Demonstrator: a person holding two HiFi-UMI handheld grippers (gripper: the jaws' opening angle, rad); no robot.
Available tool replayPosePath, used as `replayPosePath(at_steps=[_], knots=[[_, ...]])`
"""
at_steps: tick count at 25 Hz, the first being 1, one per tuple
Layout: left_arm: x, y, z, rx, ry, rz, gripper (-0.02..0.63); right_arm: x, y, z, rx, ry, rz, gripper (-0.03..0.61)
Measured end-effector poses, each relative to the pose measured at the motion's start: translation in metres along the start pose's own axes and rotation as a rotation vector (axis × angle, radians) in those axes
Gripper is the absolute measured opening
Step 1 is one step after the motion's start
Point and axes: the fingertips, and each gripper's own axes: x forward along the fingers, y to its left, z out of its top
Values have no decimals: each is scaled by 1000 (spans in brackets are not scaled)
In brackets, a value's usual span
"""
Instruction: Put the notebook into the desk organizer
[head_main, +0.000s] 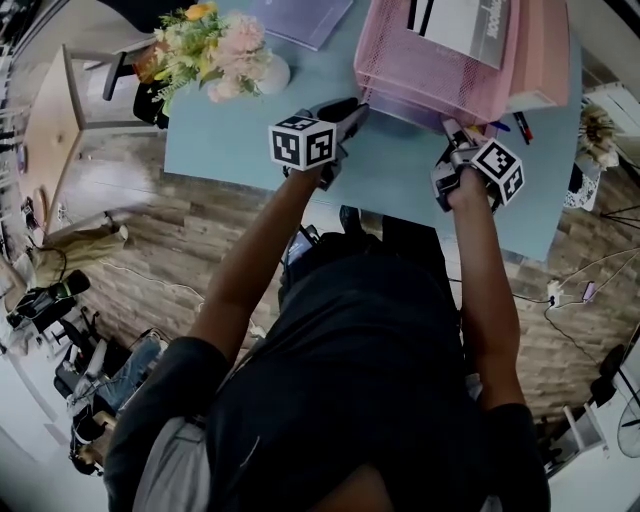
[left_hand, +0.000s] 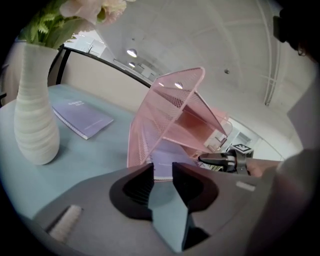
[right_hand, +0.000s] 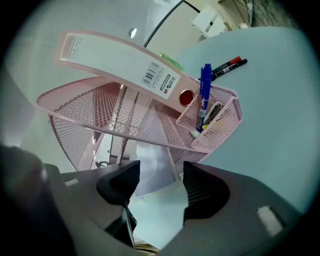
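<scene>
On the blue table (right_hand: 280, 125), the spread right hand-held gripper (right_hand: 161, 175) faces the notebook (right_hand: 150, 156) in the organizer (right_hand: 95, 107).

The mesh desk organizer (head_main: 440, 70) is pink, the notebook (left_hand: 167, 154) lavender and the bench (head_main: 400, 170) pale blue-green. The ribbed vase (left_hand: 35, 120) is white, with pink and yellow flowers (head_main: 215, 45). 1 pen (right_hand: 205, 95) is blue. The floor (head_main: 150, 250) shows brown wood grain.

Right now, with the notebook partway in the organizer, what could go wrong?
The notebook pokes out of the lower tray of the organizer, unheld by the open right gripper; pushing it may slide the organizer instead. The tilted binder above could topple if bumped.
</scene>
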Motion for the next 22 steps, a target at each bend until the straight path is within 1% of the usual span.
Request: replayPosePath(at_steps=[8,13,18,22], knots=[[-24,-8,6,29,-26,-24,160,-23,9,1,-45,-51,5,250],[-47,-15,17,60,-56,-42,160,-40,19,4,-67,-85,16,249],[-71,-25,29,89,-91,-66,160,-59,40,-1,-113,-101,59,248],[-91,-37,39,123,-116,-91,160,-73,70,-6,-171,-113,123,247]])
